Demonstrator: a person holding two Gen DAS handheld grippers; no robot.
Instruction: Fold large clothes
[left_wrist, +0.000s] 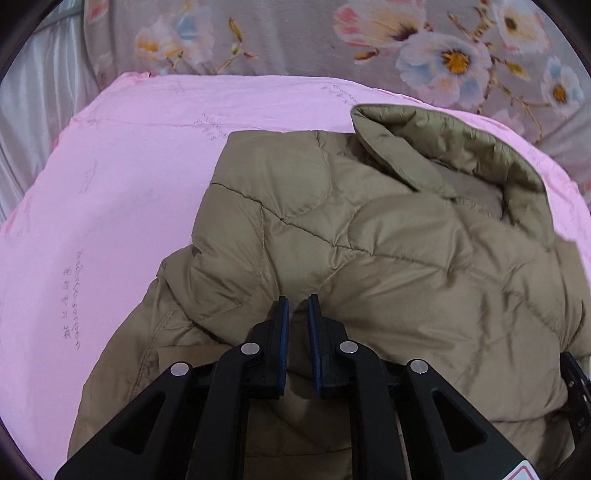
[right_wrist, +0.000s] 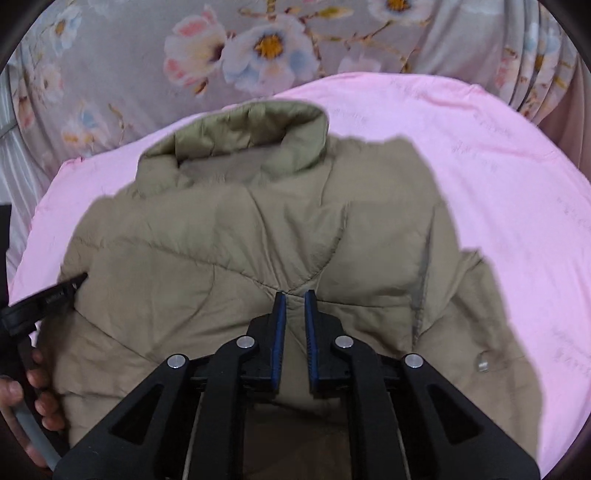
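The olive-tan quilted puffer jacket lies spread on a pink sheet, its stand-up collar at the far end from both claws and its padded body filling the ground directly under and ahead of them. In the left wrist view the left gripper points down onto the near part of the jacket, its blue-padded fingers only narrowly apart; a ridge of the jacket's fabric rises into the slit between the pads, but whether the pads press on it I cannot tell. The collar sits ahead and to the right of this claw, and bare pink sheet lies to its left. In the right wrist view the right gripper likewise aims down at the jacket, its tips just at a quilting seam where stitched lines meet; its jaws stand a small way apart, with jacket cloth showing in the gap, and a firm grip is not clear. Here the collar lies ahead and slightly left of the claw, and the pink sheet opens out to the right. At the left edge of this view the other gripper's black finger touches the jacket's side, with a person's hand holding it. Beyond the sheet hangs grey floral fabric.
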